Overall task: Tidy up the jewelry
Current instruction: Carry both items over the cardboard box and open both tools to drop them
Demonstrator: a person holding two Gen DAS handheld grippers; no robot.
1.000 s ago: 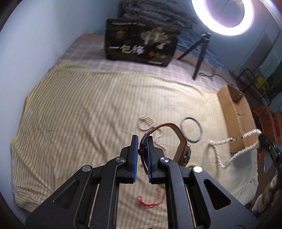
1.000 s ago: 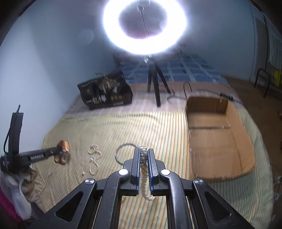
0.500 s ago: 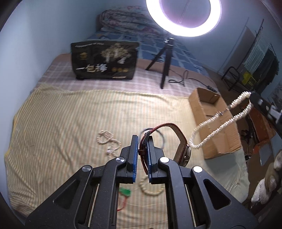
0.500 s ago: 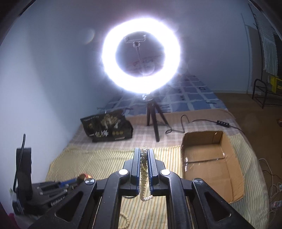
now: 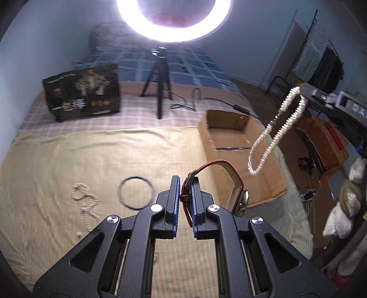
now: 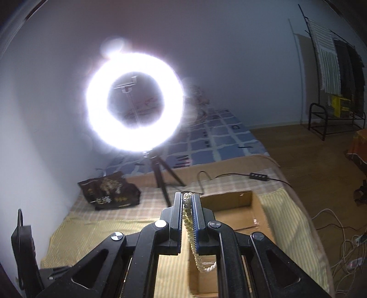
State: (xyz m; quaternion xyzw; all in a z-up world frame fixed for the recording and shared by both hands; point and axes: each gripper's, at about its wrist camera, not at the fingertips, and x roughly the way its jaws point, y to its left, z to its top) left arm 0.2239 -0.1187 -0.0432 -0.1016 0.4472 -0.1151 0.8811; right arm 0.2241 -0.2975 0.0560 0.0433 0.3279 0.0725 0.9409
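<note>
Left wrist view.
- Your left gripper (image 5: 183, 194): jaws narrow, clamped on the red strap of a wristwatch (image 5: 239, 197). The strap arches up and to the right of the pads; the metal case hangs just right of the right finger, above the striped yellow sheet (image 5: 68, 160).
- Your right gripper (image 5: 332, 98): seen at the right edge, only partly in frame. A pearl necklace (image 5: 275, 135) hangs from it in a long loop, in the air over the right side of the cardboard box (image 5: 263, 183).
- Cardboard box: open-topped, on the right part of the bed, touching the sheet's right side.
- Dark bangle (image 5: 136, 192): flat on the sheet, just left of your left gripper's tips.
- Second pearl strand (image 5: 86, 201): loose on the sheet, left of the bangle, apart from it.
- Black printed bag (image 5: 82, 95), tripod (image 5: 159, 82), ring light (image 5: 173, 20): at the far end of the bed.

Right wrist view.
- Your right gripper (image 6: 188, 201): jaws narrow, closed on the pearl necklace (image 6: 190, 227), whose strands run down between the pads and hang in a small loop below.
- Cardboard box (image 6: 259, 215): directly beneath and ahead of the pads.
- Ring light (image 6: 135, 103) on its tripod (image 6: 160, 174), black printed bag (image 6: 110, 190) left of it.
- Left gripper: a dark shape at the lower left edge, too cut off to read.
</note>
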